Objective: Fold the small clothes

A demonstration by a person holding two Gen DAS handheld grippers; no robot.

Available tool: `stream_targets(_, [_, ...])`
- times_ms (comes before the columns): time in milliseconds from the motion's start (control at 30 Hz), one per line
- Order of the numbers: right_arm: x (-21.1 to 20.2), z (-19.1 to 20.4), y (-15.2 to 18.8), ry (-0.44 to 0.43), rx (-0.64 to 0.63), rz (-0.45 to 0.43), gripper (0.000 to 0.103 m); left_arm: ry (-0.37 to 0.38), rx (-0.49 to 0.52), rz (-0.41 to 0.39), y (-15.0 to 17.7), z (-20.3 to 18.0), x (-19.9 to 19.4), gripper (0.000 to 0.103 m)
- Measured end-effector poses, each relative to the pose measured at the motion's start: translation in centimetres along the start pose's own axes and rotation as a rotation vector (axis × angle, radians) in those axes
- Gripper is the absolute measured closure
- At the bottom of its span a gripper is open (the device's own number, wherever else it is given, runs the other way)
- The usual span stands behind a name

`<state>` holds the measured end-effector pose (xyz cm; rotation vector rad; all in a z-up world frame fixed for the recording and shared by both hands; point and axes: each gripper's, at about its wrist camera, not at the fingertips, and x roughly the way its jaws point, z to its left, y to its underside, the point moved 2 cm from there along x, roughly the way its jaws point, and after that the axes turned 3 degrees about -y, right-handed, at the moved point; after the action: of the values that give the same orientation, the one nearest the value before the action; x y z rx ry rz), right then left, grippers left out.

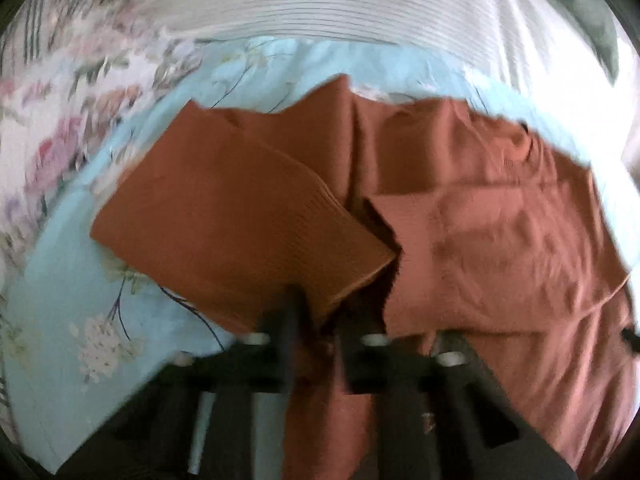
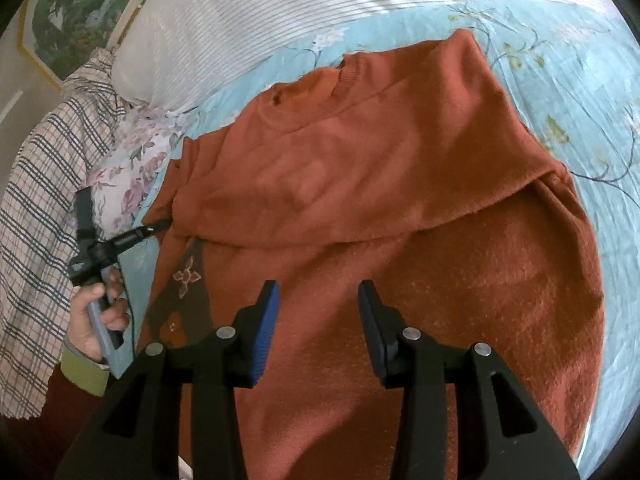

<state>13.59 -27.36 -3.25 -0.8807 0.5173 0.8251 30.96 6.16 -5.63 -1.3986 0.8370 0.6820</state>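
Note:
A rust-orange sweater (image 2: 360,184) lies spread on a light blue floral sheet (image 2: 560,60), neckline toward the far side and its top part folded over. In the left wrist view the sweater (image 1: 500,220) has one sleeve (image 1: 224,208) folded across, ribbed cuff toward the camera. My left gripper (image 1: 316,312) is shut on that sleeve's fabric; the right wrist view shows the left gripper (image 2: 160,224) at the sweater's left edge. My right gripper (image 2: 318,292) hovers over the lower body of the sweater, blue pads (image 2: 266,320) apart, nothing between them.
A white striped pillow (image 2: 240,20) lies beyond the sweater, with a pink floral cloth (image 2: 132,168) and a plaid cloth (image 2: 40,200) at the left. A person's hand (image 2: 92,316) grips the left gripper's handle. A framed picture (image 2: 72,12) hangs at the far left.

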Motion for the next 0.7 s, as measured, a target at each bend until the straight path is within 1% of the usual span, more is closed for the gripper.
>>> stream_targets(100, [-0.2,0.2,0.3,-0.018,0.001,-0.007,0.061,0.042,-0.077,-0.068,-0.4,1.9,-2.2,0.099])
stream_targets(167, [-0.3,0.7,0.2,-0.026,-0.007,-0.015,0.061,0.057,-0.097,-0.108,-0.6,2.3,-3.9,0.100])
stream_targets(267, [-1.1,1.2,-0.1,-0.042,-0.018,-0.046,0.061,0.107,-0.115,-0.155,-1.2,1.6,-6.7,0.100])
stream_targets(333, [-2.1,1.1,-0.3,-0.047,-0.016,-0.074,0.061,0.153,-0.100,-0.190,-1.8,-0.2,-8.8,0.100])
stream_targets(367, [-2.6,0.9,-0.4,-0.047,-0.013,-0.086,0.061,0.181,-0.090,-0.202,-1.9,-1.2,-9.6,0.100])
stream_targets(400, [-3.3,0.5,-0.6,-0.044,-0.007,-0.102,0.061,0.226,-0.074,-0.214,-2.2,-2.8,-10.5,0.100])
stream_targets(467, [-4.3,-0.1,-0.8,-0.035,0.005,-0.127,0.061,0.289,-0.043,-0.217,-2.6,-5.8,-11.3,0.100])
stream_targets(567, [-6.0,-2.0,-0.9,-0.009,0.047,-0.171,0.061,0.406,0.031,-0.197,-3.0,-12.3,-11.3,0.100])
stream_targets(633, [-6.8,-3.1,-0.9,0.004,0.070,-0.186,0.061,0.428,0.082,-0.192,-2.8,-15.9,-10.9,0.100])
stream_targets(700, [-7.1,-4.1,-0.8,0.018,0.088,-0.192,0.061,0.458,0.128,-0.167,-2.4,-20.0,-9.5,0.100])
